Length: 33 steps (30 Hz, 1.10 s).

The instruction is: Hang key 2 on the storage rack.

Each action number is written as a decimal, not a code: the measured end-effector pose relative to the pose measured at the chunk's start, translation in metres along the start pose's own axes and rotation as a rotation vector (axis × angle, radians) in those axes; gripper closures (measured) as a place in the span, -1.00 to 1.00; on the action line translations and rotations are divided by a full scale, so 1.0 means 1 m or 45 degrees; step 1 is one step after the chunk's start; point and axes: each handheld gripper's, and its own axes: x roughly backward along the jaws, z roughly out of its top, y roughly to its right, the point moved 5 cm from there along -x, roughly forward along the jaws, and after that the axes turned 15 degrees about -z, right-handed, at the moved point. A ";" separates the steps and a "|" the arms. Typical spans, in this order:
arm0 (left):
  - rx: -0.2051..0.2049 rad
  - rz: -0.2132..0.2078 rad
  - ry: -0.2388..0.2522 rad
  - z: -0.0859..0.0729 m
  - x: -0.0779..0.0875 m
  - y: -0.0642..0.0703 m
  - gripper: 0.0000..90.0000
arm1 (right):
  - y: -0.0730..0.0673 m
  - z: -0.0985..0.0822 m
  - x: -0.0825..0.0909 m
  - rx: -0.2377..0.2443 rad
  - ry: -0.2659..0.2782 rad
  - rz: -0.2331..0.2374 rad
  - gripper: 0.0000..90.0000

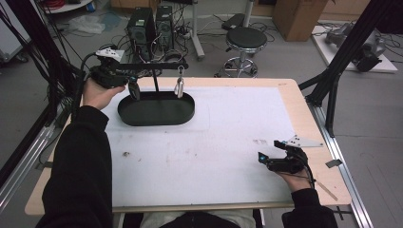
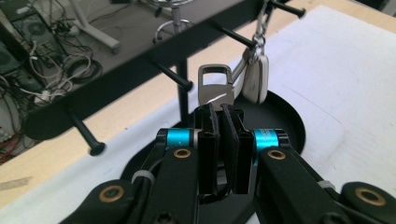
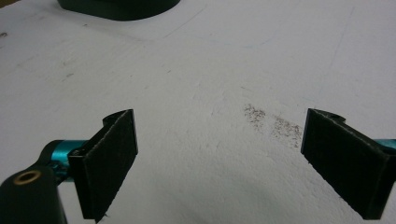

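Observation:
My left gripper [image 1: 134,89] is over the left end of a black stand's oval base [image 1: 164,114], just under the stand's peg bar [image 1: 152,66]. In the left gripper view its jaws [image 2: 219,109] are shut on a silver carabiner clip [image 2: 215,84], which sticks up past the fingertips. A pale key fob [image 2: 257,77] hangs by a chain from a peg behind the clip; I cannot tell whether the two are linked. It hangs over the base's right part [image 1: 179,86]. My right gripper [image 1: 270,151] rests low at the table's right, open [image 3: 222,140], with bare white mat between its pads.
A white mat [image 1: 209,142] covers most of the wooden table [image 1: 309,123]. Several free pegs [image 2: 175,77] stick out of the bar toward me. Black frame struts [image 1: 332,80] stand at the table's right edge, a rail [image 1: 23,161] along its left. A stool [image 1: 244,40] and computers stand beyond.

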 end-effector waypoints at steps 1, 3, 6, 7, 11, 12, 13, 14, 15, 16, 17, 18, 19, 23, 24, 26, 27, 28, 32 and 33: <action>0.003 0.010 -0.004 0.000 0.001 -0.002 0.88 | 0.001 0.000 0.000 0.001 0.005 -0.006 -0.77; 0.006 0.027 -0.007 -0.001 0.001 -0.004 0.88 | 0.002 0.000 0.000 -0.009 0.004 -0.015 -0.78; 0.005 0.061 -0.022 -0.002 0.001 -0.008 0.88 | 0.002 -0.001 0.000 -0.010 0.000 -0.016 -0.77; 0.000 0.071 -0.032 -0.003 0.000 -0.009 0.88 | 0.002 0.000 0.000 -0.007 0.001 -0.016 -0.77; -0.036 0.100 -0.081 -0.005 -0.008 -0.008 0.88 | 0.000 0.000 -0.001 -0.004 0.001 -0.001 -0.78; -0.042 0.109 -0.095 -0.005 -0.010 -0.008 0.87 | 0.000 0.000 -0.001 -0.003 -0.004 0.001 -0.77; -0.045 0.118 -0.101 -0.005 -0.011 -0.007 0.87 | -0.001 0.000 -0.002 -0.002 -0.007 0.006 -0.78; -0.047 0.127 -0.111 -0.006 -0.013 -0.008 0.87 | -0.001 0.000 -0.002 -0.004 -0.007 0.006 -0.77; -0.047 0.132 -0.118 -0.006 -0.013 -0.008 0.87 | -0.001 0.001 -0.002 -0.003 -0.002 0.008 -0.77; -0.048 0.138 -0.128 -0.007 -0.014 -0.008 0.87 | -0.001 0.001 -0.001 0.000 0.002 0.006 -0.77; -0.051 0.141 -0.132 -0.007 -0.015 -0.008 0.87 | -0.001 0.001 -0.001 -0.003 0.003 0.006 -0.77; -0.053 0.147 -0.139 -0.007 -0.016 -0.008 0.87 | -0.001 0.001 -0.001 -0.007 0.002 0.005 -0.77; -0.057 0.151 -0.140 -0.007 -0.017 -0.008 0.87 | 0.000 0.001 -0.001 -0.002 0.004 0.001 -0.77; -0.040 0.148 -0.151 -0.009 -0.021 -0.012 0.86 | 0.000 0.001 -0.001 -0.003 0.004 -0.004 -0.78; -0.039 0.156 -0.154 -0.009 -0.022 -0.013 0.86 | 0.000 0.001 -0.001 -0.006 0.002 -0.003 -0.78; -0.040 0.171 -0.144 -0.009 -0.025 -0.015 0.86 | -0.001 0.001 -0.001 -0.006 0.004 0.000 -0.78; -0.043 0.176 -0.136 -0.008 -0.026 -0.016 0.86 | -0.001 0.001 -0.001 -0.004 0.003 0.001 -0.78; -0.045 0.180 -0.133 -0.008 -0.027 -0.017 0.86 | -0.001 0.001 -0.002 -0.005 0.003 -0.003 -0.77; -0.053 0.197 -0.124 -0.008 -0.031 -0.022 0.86 | -0.001 0.000 -0.002 -0.007 0.000 -0.001 -0.78; -0.048 0.196 -0.120 -0.008 -0.031 -0.023 0.86 | -0.001 0.000 -0.002 -0.005 0.000 0.000 -0.77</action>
